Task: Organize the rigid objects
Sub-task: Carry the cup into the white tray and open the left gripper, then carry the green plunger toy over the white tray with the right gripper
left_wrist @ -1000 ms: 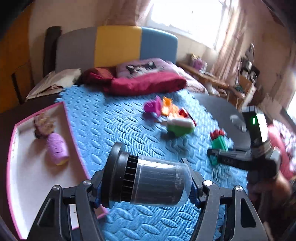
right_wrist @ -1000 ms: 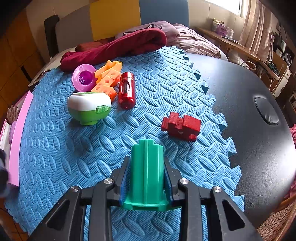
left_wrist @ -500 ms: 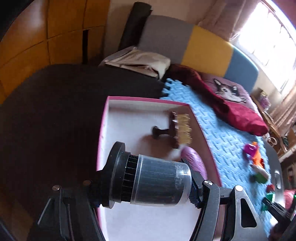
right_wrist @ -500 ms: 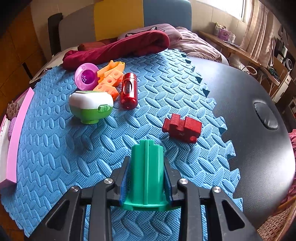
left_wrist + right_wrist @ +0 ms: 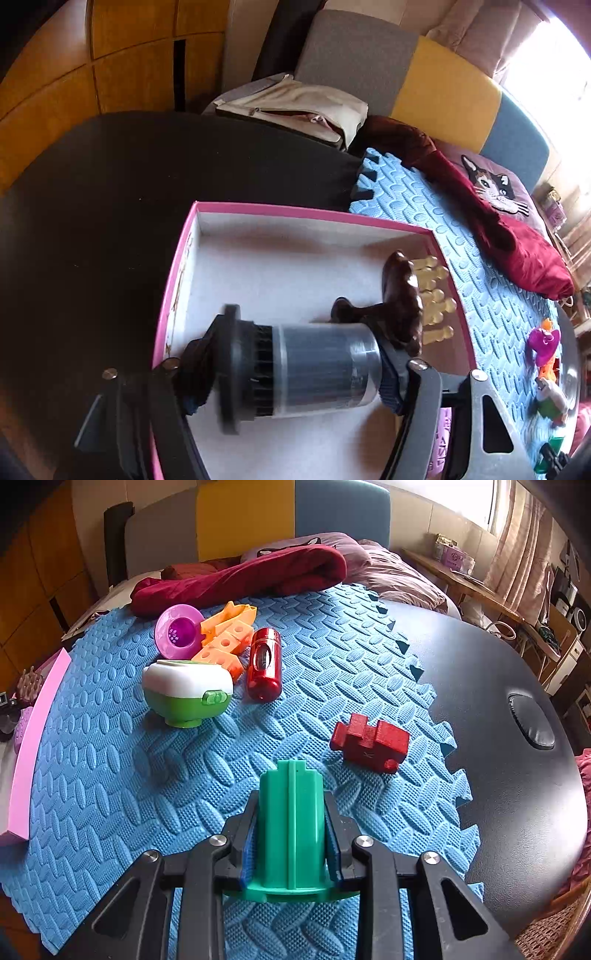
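1. Left gripper (image 5: 291, 373) clamped end to end on a dark cylinder with a black ribbed cap (image 5: 295, 371), held sideways over the pink-rimmed tray (image 5: 177, 273)
2. Inside the tray: a brown brush with pale bristles (image 5: 404, 301) lying just behind the held cylinder; a purple item (image 5: 441, 439) partly hidden behind the right finger, kind not discernible
3. Tray resting on a dark table (image 5: 110, 206), its right edge against the blue foam mat (image 5: 424, 206)
4. Right gripper (image 5: 291, 830) clamped on a green plastic piece with a flanged base (image 5: 290, 827), held above the near part of the mat
5. On the mat in the right wrist view, left to right: green and white lidded container (image 5: 186, 692), magenta cup (image 5: 179, 631), orange blocks (image 5: 225, 638) touching the cup, red cylinder (image 5: 264, 664) lying beside the blocks, red block (image 5: 371, 740) apart from the rest
6. Dark red cloth (image 5: 240, 578) bunched along the far edge of the mat
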